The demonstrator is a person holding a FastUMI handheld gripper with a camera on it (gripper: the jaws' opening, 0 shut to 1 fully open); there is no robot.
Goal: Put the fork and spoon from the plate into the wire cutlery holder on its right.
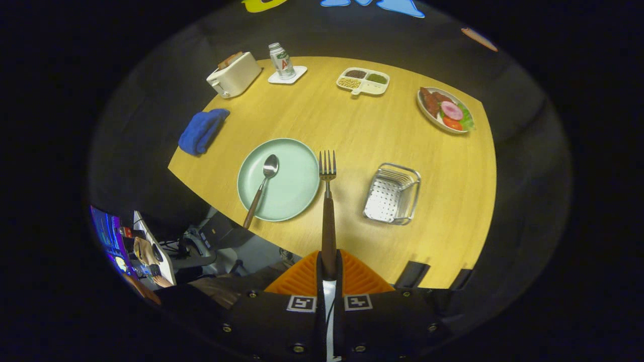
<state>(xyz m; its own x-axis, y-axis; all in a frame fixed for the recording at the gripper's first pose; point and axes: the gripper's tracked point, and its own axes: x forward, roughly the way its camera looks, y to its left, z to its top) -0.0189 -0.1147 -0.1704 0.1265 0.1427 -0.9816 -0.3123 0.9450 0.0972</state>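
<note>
My gripper [329, 269] is shut on the fork [327, 201], its orange fingers [302, 279] pressing the brown wooden handle from both sides. The fork points straight ahead, lifted high over the wooden table, its tines just past the right rim of the pale green plate [297, 193]. A spoon [261, 188] with a brown handle lies on the plate, bowl toward the far side, handle sticking out over the near rim. The wire cutlery holder [392, 193] stands on the table to the right of the plate and of the fork; nothing shows inside it.
A blue cloth [203, 130] lies at the table's left edge. Along the far side stand a cream toaster [234, 75], a bottle [282, 60] on a white coaster, a divided dish [363, 80] and a plate of food [445, 109]. A desk with a screen [108, 236] sits below left.
</note>
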